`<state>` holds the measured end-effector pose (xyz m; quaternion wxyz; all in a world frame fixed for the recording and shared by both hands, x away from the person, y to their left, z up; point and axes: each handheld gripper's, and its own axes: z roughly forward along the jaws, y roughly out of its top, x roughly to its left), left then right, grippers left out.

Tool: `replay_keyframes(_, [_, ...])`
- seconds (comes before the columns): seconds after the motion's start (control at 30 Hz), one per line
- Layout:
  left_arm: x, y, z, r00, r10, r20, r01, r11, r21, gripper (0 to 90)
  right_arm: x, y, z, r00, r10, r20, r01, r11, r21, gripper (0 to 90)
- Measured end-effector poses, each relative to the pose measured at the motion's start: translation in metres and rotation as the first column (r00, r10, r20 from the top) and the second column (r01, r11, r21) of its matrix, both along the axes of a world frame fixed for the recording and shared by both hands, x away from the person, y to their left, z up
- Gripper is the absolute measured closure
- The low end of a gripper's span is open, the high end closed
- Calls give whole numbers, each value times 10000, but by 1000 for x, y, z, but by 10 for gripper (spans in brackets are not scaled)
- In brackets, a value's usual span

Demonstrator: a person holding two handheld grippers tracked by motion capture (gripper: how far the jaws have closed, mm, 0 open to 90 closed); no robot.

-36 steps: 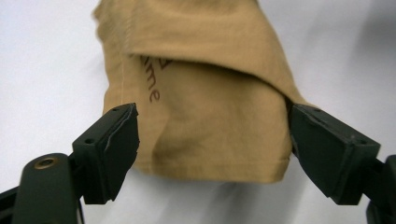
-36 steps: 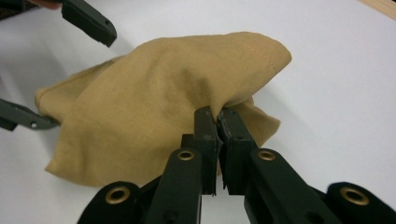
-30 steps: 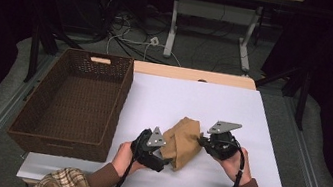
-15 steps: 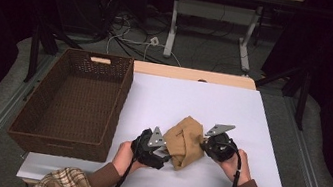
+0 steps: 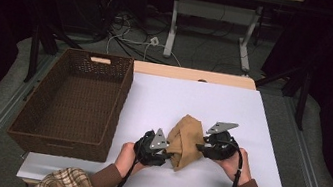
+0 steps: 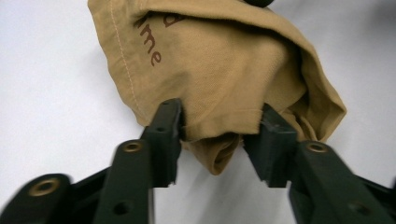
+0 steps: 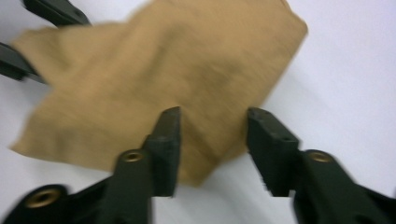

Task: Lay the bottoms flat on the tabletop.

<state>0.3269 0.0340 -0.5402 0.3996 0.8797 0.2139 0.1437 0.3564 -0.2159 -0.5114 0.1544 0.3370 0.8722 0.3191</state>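
A crumpled tan cloth (image 5: 186, 139) with brown lettering lies on the white table (image 5: 179, 95) between my two grippers. My left gripper (image 5: 169, 150) is at the cloth's left side. Its jaws have just been closing, and in the left gripper view (image 6: 219, 126) they pinch a bunched fold of the cloth (image 6: 219, 60). My right gripper (image 5: 199, 148) is at the cloth's right side. Its jaws have just been opening and now stand apart (image 7: 212, 126) over the cloth's flat corner (image 7: 154, 70) without pressing on it. The left gripper's fingers (image 7: 56, 11) show at the cloth's far edge.
An empty brown wicker basket (image 5: 119, 106) stands on the left part of the table, close to my left hand. A bare wooden strip (image 5: 193, 74) runs along the table's far edge. Beyond it are cables and table legs (image 5: 173, 23) on the floor.
The right gripper's jaws have opened and let the cloth go. The left gripper's jaws have closed in on the cloth's left fold. The cloth has settled into a lower heap.
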Motion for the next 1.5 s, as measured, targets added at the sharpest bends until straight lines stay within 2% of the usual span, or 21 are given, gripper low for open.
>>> replay_keyframes(0.2, [-2, -3, 0, 10000, -79, 52, 79, 9998, -176, 622, -8, 15, 7, 9986, 528, 75, -531, 9977, 425, 348])
replay_keyframes(0.3, [-3, -5, 0, 9999, -109, 82, 110, 9997, -199, 612, -11, 24, 9, 9964, 840, 114, -845, 9954, 448, 272])
replay_keyframes(0.4, [-3, -6, 0, 9999, -155, 61, 156, 9996, -229, 590, -14, 31, 9, 9945, 1039, 121, -1043, 9940, 318, 245])
replay_keyframes(0.5, [-2, -5, -1, 9998, -194, -31, 193, 9996, -228, 550, -15, 37, 4, 9935, 1126, 174, -1126, 9936, -38, 316])
replay_keyframes(0.57, [-1, -6, -1, 9998, -186, -73, 185, 9997, -143, 489, -16, 39, 0, 9944, 1029, 234, -1024, 9945, -217, 457])
replay_keyframes(0.67, [0, -4, -3, 9996, -20, -280, 21, 10000, 36, 346, -17, 39, -2, 9924, 1189, 327, -1177, 9924, -353, 644])
replay_keyframes(0.77, [2, 1, -4, 9988, 51, -490, -44, 9999, 139, 272, -17, 38, -4, 9924, 1198, 291, -1186, 9921, -399, 780])
replay_keyframes(0.9, [3, 5, -1, 9992, 114, -378, -106, 9997, 211, 320, -17, 34, -3, 9935, 1097, 300, -1086, 9935, -332, 832])
replay_keyframes(1.07, [2, 6, -1, 9994, 171, -311, -166, 9997, 164, 376, -19, 26, 3, 9947, 954, 390, -946, 9952, -233, 832])
replay_keyframes(1.2, [-1, 5, -1, 9996, 2, -284, 3, 9998, 182, 433, -19, 23, 5, 9956, 841, 419, -835, 9964, -145, 828])
replay_keyframes(1.4, [-2, 3, -3, 9983, -426, -408, 434, 9989, 188, 632, -17, 19, 5, 9963, 753, 425, -748, 9971, -142, 828])
replay_keyframes(1.5, [-2, 1, -4, 9983, -455, -367, 462, 9988, 187, 694, -17, 18, 4, 9965, 716, 432, -710, 9974, -157, 828])
